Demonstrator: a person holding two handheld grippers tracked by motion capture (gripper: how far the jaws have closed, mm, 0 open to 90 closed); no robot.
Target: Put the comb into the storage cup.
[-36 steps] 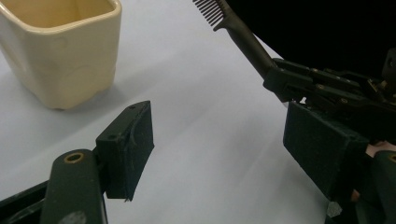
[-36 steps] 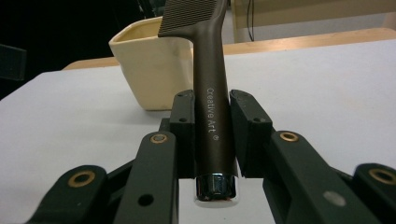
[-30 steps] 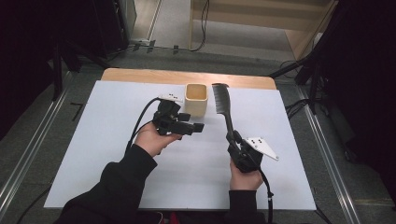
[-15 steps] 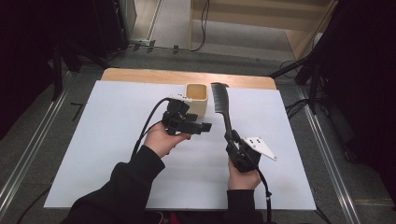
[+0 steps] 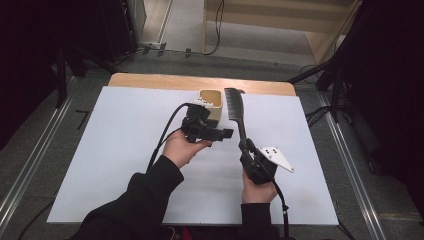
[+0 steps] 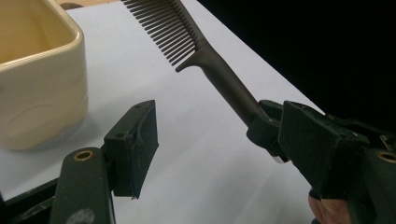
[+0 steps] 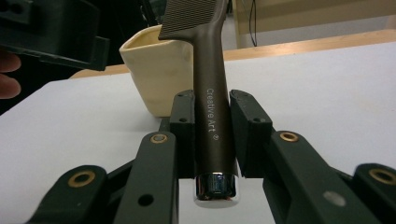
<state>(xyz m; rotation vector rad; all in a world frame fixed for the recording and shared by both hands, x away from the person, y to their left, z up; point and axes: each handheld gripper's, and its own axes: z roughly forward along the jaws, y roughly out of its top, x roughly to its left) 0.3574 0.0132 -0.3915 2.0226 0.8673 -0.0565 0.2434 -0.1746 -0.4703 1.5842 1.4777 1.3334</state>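
Observation:
A dark brown comb (image 5: 235,107) stands with its teeth away from me, and my right gripper (image 5: 246,146) is shut on its handle (image 7: 212,135). The handle (image 7: 210,70) carries small white lettering and has a chrome cap at its base. A cream cup (image 5: 210,94) stands just left of the comb's teeth. My left gripper (image 5: 227,133) lies level in front of the cup, tips pointing at the comb handle (image 6: 219,79). Its jaws (image 6: 219,126) have just been closing a little but stay open, with nothing between them. The cup (image 6: 42,93) is at their left.
A white sheet (image 5: 125,140) covers the table, with a strip of wood (image 5: 150,80) showing along the far edge. Metal rails (image 5: 350,165) run along both sides. The floor around is dark, with cables behind the table.
My left gripper has moved to the right, from left of the cup to just in front of it, close to the comb handle. The right gripper and comb have stayed put.

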